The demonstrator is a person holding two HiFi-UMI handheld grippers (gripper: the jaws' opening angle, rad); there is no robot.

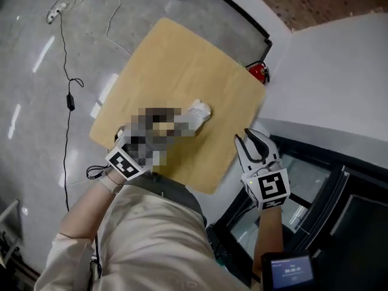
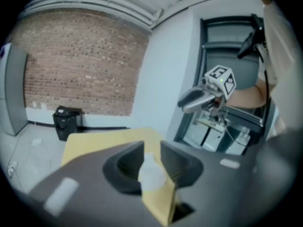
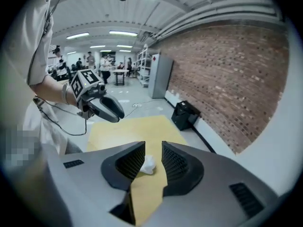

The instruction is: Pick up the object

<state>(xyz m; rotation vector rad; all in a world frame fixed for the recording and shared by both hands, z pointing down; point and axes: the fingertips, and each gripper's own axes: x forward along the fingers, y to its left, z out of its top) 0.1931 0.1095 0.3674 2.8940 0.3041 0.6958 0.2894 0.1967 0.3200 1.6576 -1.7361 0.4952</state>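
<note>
- The white crumpled object (image 1: 200, 110) lies mid-right on the tan surface (image 1: 176, 59).
- The left claw (image 2: 152, 150) stands apart with the object between its jaws, seemingly lined up to grip.
- The right claw (image 3: 153, 150) is slightly apart and empty, right of the surface.

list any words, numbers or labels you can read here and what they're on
No text here reads clearly.
Small screen at the head view's bottom edge: pale digits, too blurred to read.
Marker cube and its twin: black-and-white square patterns only, no words.
</note>
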